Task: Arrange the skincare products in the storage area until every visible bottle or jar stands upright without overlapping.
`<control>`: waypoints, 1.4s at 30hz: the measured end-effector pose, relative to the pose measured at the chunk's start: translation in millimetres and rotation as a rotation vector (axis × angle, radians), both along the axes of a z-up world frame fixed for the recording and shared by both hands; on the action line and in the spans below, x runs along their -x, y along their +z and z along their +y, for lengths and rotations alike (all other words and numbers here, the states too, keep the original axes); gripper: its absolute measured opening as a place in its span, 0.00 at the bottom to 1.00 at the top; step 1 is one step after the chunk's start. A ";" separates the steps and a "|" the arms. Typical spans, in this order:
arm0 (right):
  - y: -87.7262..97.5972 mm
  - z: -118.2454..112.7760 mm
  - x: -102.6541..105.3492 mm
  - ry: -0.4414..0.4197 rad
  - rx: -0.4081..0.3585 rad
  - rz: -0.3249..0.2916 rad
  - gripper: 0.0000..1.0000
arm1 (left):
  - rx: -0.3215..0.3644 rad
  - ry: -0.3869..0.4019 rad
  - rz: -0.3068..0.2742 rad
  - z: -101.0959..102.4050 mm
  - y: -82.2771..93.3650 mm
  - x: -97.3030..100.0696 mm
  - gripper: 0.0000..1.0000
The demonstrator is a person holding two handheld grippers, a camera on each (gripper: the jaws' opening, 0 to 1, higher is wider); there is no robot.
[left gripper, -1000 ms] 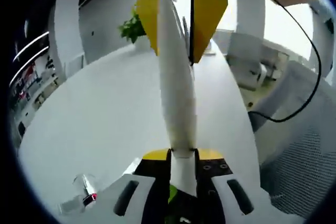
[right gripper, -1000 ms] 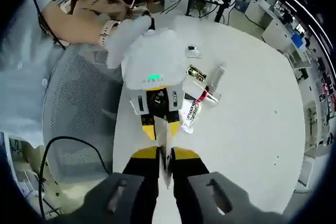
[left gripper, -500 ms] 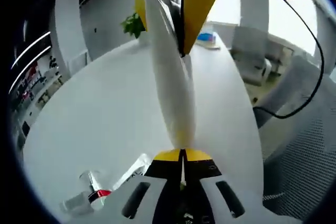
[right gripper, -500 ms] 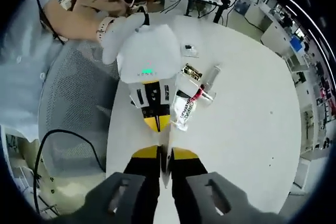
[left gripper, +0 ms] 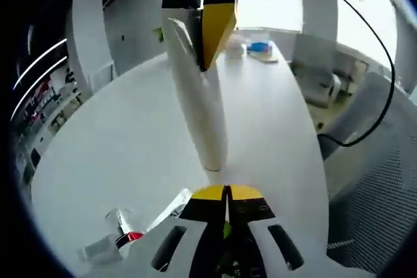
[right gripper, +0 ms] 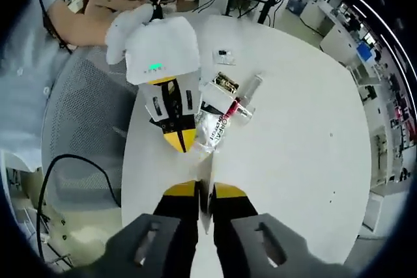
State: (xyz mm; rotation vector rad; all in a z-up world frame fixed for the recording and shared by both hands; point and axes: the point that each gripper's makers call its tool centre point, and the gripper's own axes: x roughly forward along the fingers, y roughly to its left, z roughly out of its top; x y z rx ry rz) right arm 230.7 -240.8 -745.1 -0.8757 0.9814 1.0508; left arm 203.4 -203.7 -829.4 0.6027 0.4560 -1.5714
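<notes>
A long white tube point(left gripper: 199, 109) hangs in the air over the white table point(left gripper: 117, 135). My right gripper point(left gripper: 204, 64) comes in from the top of the left gripper view, shut on the tube's flat end. In the right gripper view that gripper point(right gripper: 204, 190) pinches the thin white tube point(right gripper: 205, 172) edge-on. My left gripper point(left gripper: 226, 191) is shut with nothing in it, a little below the tube's round end. The left gripper point(right gripper: 180, 142) sits just left of the tube. A silver tube point(right gripper: 212, 128) and a clear bottle with a red band point(right gripper: 242, 98) lie flat on the table.
A small gold item point(right gripper: 225, 83) and a small pack point(right gripper: 223, 55) lie beyond the bottle. A grey mesh chair point(right gripper: 85, 128) stands at the table's edge, with a black cable point(right gripper: 49, 180) beside it. A person's gloved hand point(right gripper: 127, 27) holds the left gripper.
My left gripper has let go of the tube's round end and drawn back a little. The tube stays in the right gripper, tilted further left in the left gripper view.
</notes>
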 end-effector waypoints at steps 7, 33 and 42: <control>0.4 -10.2 -8.4 0.005 0.012 0.007 0.08 | 0.002 0.008 0.005 0.3 1.1 -2.6 0.00; 0.4 -24.9 -9.0 -0.106 0.039 -0.019 0.43 | -0.003 0.016 0.013 0.9 2.6 -6.3 0.00; 4.6 -30.2 -9.8 -0.152 0.022 -0.060 0.65 | 0.013 0.029 0.014 1.3 8.3 -8.1 0.00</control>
